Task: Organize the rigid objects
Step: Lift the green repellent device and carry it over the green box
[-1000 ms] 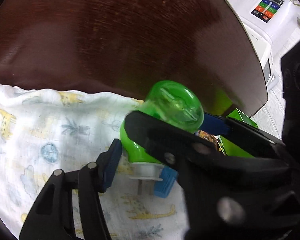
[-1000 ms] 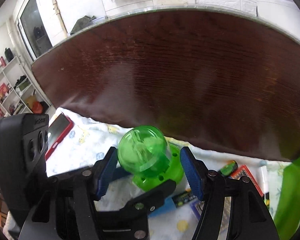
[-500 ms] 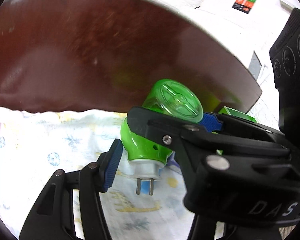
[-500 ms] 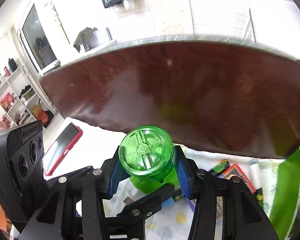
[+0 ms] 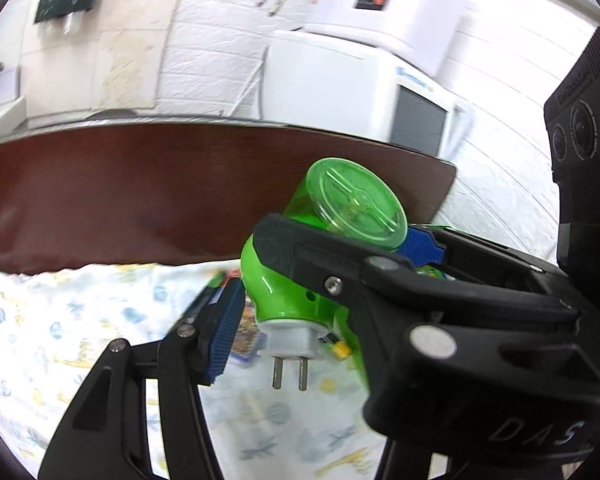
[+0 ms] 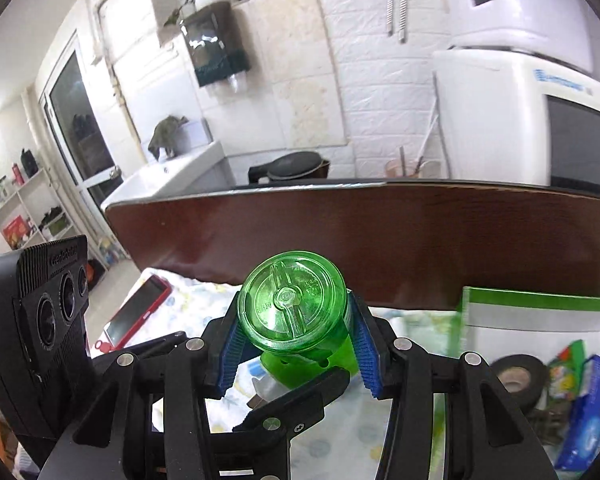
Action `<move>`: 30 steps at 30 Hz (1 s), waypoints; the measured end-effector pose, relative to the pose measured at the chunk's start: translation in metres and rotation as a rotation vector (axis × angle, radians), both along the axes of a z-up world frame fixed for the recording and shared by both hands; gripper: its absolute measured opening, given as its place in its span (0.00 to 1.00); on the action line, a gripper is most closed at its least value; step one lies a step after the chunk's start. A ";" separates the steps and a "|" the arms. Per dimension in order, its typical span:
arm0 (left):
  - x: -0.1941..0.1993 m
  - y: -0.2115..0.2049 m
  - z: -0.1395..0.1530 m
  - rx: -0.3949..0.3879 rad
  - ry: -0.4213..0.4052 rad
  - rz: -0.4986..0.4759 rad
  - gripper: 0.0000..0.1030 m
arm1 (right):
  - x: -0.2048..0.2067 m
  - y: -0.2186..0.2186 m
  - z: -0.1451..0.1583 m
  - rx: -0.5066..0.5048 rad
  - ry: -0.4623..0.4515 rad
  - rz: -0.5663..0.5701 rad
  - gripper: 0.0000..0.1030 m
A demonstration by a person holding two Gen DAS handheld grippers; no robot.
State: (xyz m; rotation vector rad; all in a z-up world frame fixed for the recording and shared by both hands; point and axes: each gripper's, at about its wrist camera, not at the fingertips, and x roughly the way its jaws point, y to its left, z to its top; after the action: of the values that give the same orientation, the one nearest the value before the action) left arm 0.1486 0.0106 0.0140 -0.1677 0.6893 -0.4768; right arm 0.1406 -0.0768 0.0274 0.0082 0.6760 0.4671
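A green plug-in device (image 5: pixel 296 284) with a clear green bottle and two metal prongs hangs in the air above a printed cloth (image 5: pixel 80 332). My right gripper (image 6: pixel 294 350) is shut on the bottle part (image 6: pixel 292 304), its blue pads on both sides. Seen from the left wrist view, the right gripper's black finger (image 5: pixel 340 264) crosses the device. My left gripper is open; its one visible blue pad (image 5: pixel 226 336) stands just left of the device without touching it.
A dark wooden table (image 6: pixel 380 232) runs behind the cloth. A red-cased phone (image 6: pixel 138 314) lies at the cloth's left. A green-and-white box (image 6: pixel 532 328), a black tape roll (image 6: pixel 518 376) and a blue packet (image 6: pixel 592 400) sit at the right. A white appliance (image 6: pixel 540 112) stands behind.
The right gripper closed on the green bottle and lifted the device off the cloth. Both views tilted up, showing the room behind. The left gripper stayed open beside it.
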 end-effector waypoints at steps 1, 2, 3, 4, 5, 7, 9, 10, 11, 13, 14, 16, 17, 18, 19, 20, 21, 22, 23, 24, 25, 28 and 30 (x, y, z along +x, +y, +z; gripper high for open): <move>-0.002 -0.012 0.004 0.008 -0.006 -0.010 0.52 | -0.002 -0.008 0.001 0.012 -0.004 -0.010 0.49; -0.003 -0.021 0.006 0.014 -0.011 -0.021 0.52 | -0.004 -0.021 0.004 0.027 -0.006 -0.025 0.49; -0.005 -0.025 0.006 0.019 -0.014 -0.032 0.52 | -0.006 -0.031 0.006 0.040 -0.007 -0.037 0.49; -0.010 -0.033 0.007 0.023 -0.016 -0.043 0.52 | -0.007 -0.041 0.007 0.053 -0.007 -0.049 0.49; -0.010 -0.042 0.007 0.027 -0.017 -0.053 0.52 | -0.008 -0.051 0.008 0.066 -0.007 -0.060 0.49; -0.011 -0.058 0.011 0.030 -0.014 -0.071 0.52 | -0.010 -0.071 0.012 0.093 -0.002 -0.080 0.49; -0.010 -0.074 0.014 0.031 -0.013 -0.089 0.51 | -0.012 -0.091 0.013 0.118 0.002 -0.097 0.49; -0.011 -0.082 0.015 0.033 -0.012 -0.099 0.51 | -0.013 -0.100 0.013 0.126 0.002 -0.105 0.49; -0.010 -0.090 0.016 0.037 -0.012 -0.108 0.51 | -0.014 -0.110 0.013 0.130 -0.001 -0.113 0.49; -0.009 -0.108 0.017 0.053 -0.016 -0.129 0.51 | -0.016 -0.123 0.013 0.135 -0.010 -0.127 0.49; -0.008 -0.116 0.017 0.064 -0.016 -0.137 0.51 | -0.017 -0.130 0.012 0.142 -0.011 -0.139 0.49; -0.008 -0.130 0.015 0.086 -0.013 -0.154 0.51 | -0.019 -0.144 0.011 0.158 -0.004 -0.160 0.49; -0.008 -0.134 0.013 0.092 -0.012 -0.159 0.51 | -0.019 -0.149 0.010 0.165 0.000 -0.168 0.49; -0.008 -0.138 0.012 0.100 -0.009 -0.165 0.51 | -0.018 -0.153 0.009 0.171 0.004 -0.174 0.49; -0.007 -0.141 0.010 0.106 -0.006 -0.170 0.51 | -0.018 -0.160 0.008 0.177 0.007 -0.181 0.49; -0.006 -0.144 0.008 0.112 -0.002 -0.173 0.51 | -0.017 -0.163 0.007 0.181 0.011 -0.187 0.49; -0.004 -0.147 0.006 0.118 0.002 -0.175 0.51 | -0.016 -0.165 0.006 0.182 0.016 -0.191 0.49; -0.002 -0.149 0.004 0.123 0.008 -0.176 0.51 | -0.014 -0.167 0.004 0.182 0.022 -0.195 0.49; 0.001 -0.151 0.002 0.127 0.012 -0.177 0.51 | -0.013 -0.170 0.002 0.184 0.027 -0.198 0.49; 0.003 -0.152 0.000 0.129 0.018 -0.178 0.51 | -0.012 -0.172 0.000 0.185 0.032 -0.200 0.49; 0.005 -0.153 -0.003 0.132 0.024 -0.178 0.51 | -0.010 -0.173 -0.002 0.186 0.037 -0.201 0.49; 0.009 -0.155 -0.009 0.137 0.040 -0.177 0.51 | -0.004 -0.175 -0.008 0.187 0.056 -0.205 0.49; 0.013 -0.156 -0.013 0.139 0.048 -0.174 0.51 | 0.000 -0.176 -0.011 0.184 0.063 -0.206 0.49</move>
State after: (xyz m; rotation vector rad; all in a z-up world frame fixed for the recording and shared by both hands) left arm 0.1616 -0.1451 0.0013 0.0122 0.7857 -0.5908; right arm 0.1405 -0.2532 0.0163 0.2650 0.6836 0.3301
